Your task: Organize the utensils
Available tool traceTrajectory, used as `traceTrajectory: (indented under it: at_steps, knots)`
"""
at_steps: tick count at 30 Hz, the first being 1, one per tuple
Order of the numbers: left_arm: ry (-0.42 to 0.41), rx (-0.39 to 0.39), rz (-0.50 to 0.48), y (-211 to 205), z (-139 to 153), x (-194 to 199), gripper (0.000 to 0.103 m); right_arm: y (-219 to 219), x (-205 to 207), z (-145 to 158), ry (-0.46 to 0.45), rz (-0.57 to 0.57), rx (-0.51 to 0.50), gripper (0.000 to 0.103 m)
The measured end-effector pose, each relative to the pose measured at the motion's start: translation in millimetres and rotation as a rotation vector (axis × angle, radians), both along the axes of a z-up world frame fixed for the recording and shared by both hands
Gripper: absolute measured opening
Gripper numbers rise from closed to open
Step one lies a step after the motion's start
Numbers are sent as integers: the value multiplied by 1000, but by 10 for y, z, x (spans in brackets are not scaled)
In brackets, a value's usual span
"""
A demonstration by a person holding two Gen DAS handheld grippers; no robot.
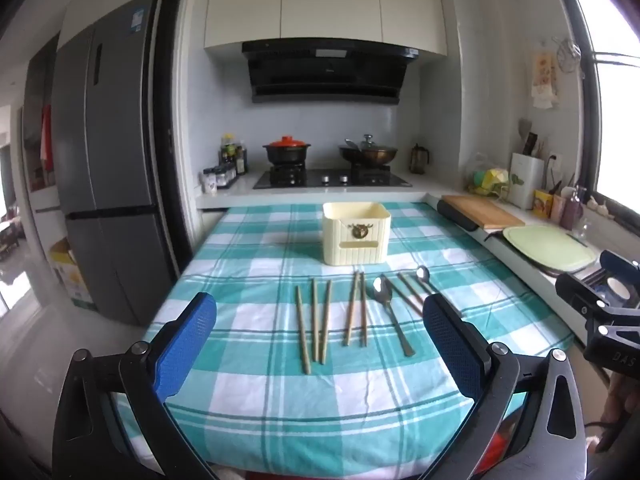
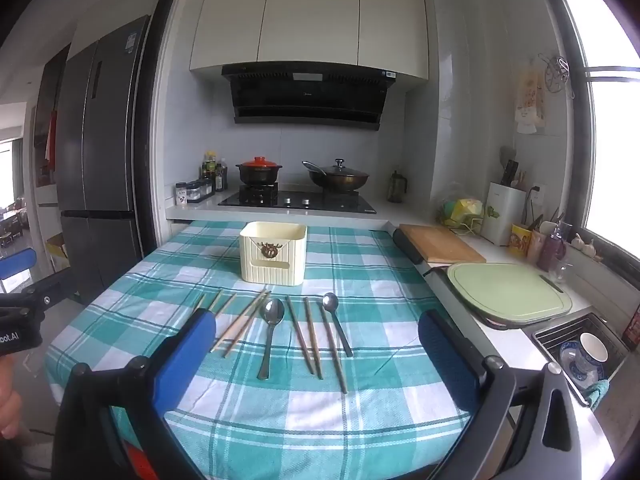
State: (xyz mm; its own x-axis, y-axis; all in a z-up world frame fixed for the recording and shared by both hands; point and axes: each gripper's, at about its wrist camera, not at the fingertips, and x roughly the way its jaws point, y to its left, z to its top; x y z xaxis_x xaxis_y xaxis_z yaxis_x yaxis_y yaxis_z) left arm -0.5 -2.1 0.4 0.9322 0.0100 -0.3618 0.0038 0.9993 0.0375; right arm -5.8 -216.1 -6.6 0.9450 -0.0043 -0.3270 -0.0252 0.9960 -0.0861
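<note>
Where left gripper [image 2: 16, 332] reads "bot.AI", chopsticks [image 2: 304, 334], cream holder [image 2: 273, 253]

the right claw's black body [image 1: 616, 354], seen at the edge of the left wrist view, bore pale letters that read "bas", cut off there. in the right wrist view the left claw's body [image 2: 16, 334] carried "bot.ai", its start out of frame. the fridge sticker [image 2: 131, 43] was too small to read.

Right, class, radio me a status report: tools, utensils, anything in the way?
Left tool open, empty. Right tool open, empty. Chopsticks and spoons flat on tablecloth; cream holder upright behind them. Path unobstructed.
</note>
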Motion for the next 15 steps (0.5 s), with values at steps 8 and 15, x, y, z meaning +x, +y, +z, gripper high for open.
traceTrajectory:
  at_steps: [8, 15]
  knots:
    - [7, -46, 11, 5, 9, -57, 103, -8, -39, 48, -9, -7, 15, 103]
    - [19, -52, 3, 23, 22, -58, 103, -24, -53, 54, -11, -9, 31, 103]
